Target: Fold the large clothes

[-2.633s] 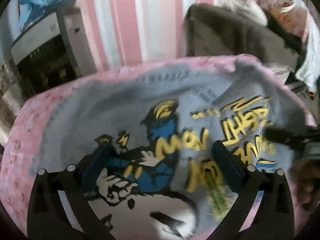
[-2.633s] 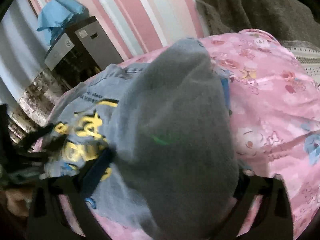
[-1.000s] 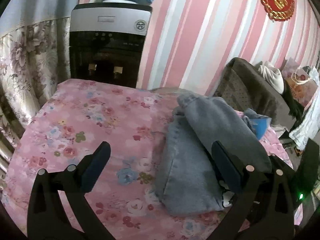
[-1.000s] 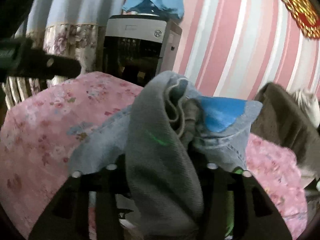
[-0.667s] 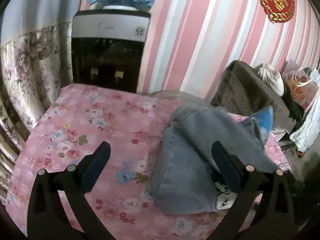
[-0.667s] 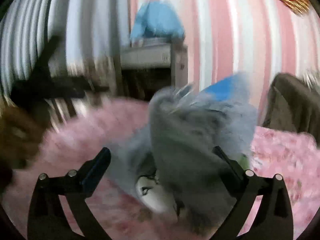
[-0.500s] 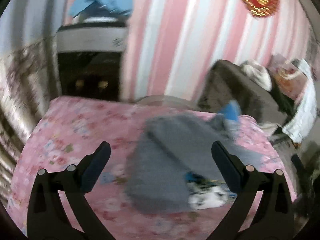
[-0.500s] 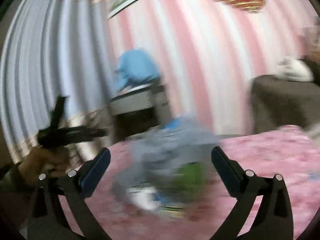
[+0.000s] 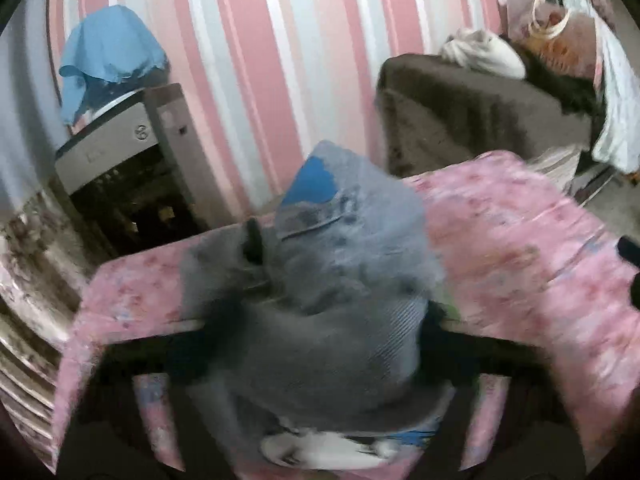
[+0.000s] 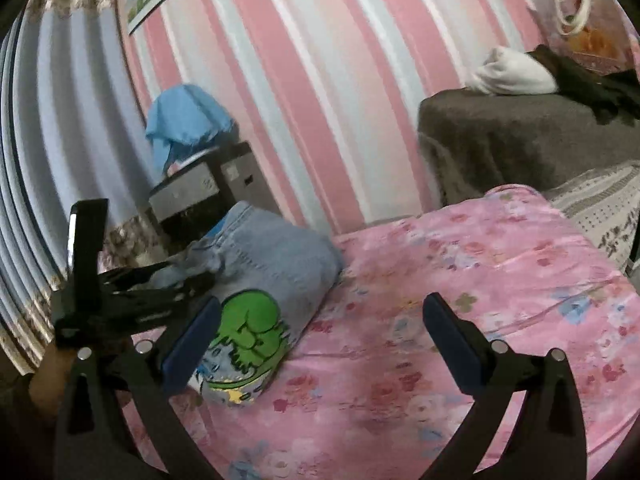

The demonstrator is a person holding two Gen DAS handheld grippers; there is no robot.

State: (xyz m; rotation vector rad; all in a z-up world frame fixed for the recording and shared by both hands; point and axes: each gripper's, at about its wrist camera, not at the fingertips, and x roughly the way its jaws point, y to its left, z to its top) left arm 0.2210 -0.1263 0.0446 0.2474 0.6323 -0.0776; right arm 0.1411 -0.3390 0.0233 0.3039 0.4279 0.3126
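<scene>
Grey-blue fabric, a folded sweatshirt (image 10: 272, 268) with a green cartoon print showing on its near end, lies bundled on the pink floral cover (image 10: 460, 320), toward the cover's left edge as the right wrist camera sees it. Using that sweatshirt as the landmark: the left gripper (image 10: 176, 280) reaches into it from the left side, its jaws closing with a bunch of the cloth between them; in the blurred left wrist view the grey fabric (image 9: 320, 320) fills the space between the dark fingers, though pad contact cannot be made out. The right gripper (image 10: 320, 340) sits to the right of the sweatshirt, its jaws spread wide and holding nothing, one blue pad (image 10: 192, 340) just in front of the green print. Behind the sweatshirt stands a water dispenser (image 10: 208, 196) draped with a blue cloth (image 10: 184, 120), against pink striped wallpaper (image 10: 320, 80). Farther right of it, a brown-covered sofa (image 10: 500, 140).
</scene>
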